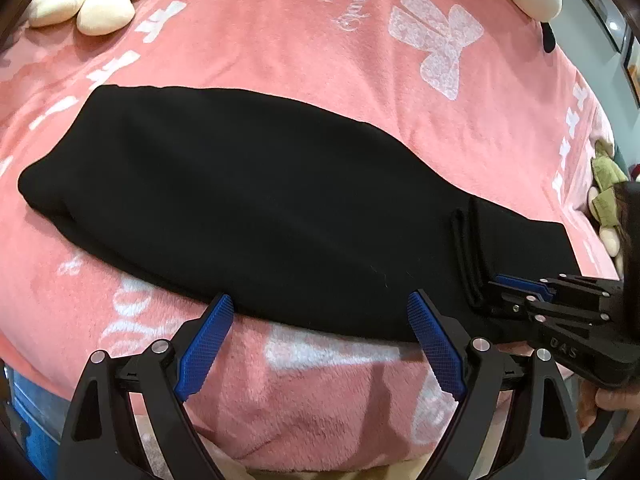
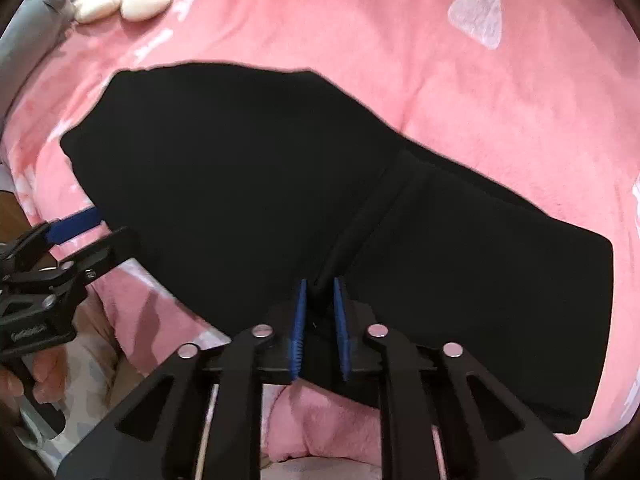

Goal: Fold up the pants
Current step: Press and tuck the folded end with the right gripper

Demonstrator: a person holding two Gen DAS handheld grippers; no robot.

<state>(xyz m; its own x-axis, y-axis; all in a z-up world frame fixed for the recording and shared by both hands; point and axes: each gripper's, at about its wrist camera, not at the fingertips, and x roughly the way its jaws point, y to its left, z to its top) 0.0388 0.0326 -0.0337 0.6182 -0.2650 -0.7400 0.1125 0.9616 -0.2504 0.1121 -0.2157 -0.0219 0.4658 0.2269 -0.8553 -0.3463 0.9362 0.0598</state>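
Left wrist view shows black pants lying folded across a pink plush blanket, with the left gripper spread wide at their near edge, nothing between its blue pads, and a cream plush toy at the far left. Right wrist view, from left to right, shows the left gripper beside the pants' left end and the right gripper nipping a raised fold of the pants at the hem band, its jaws nearly together.
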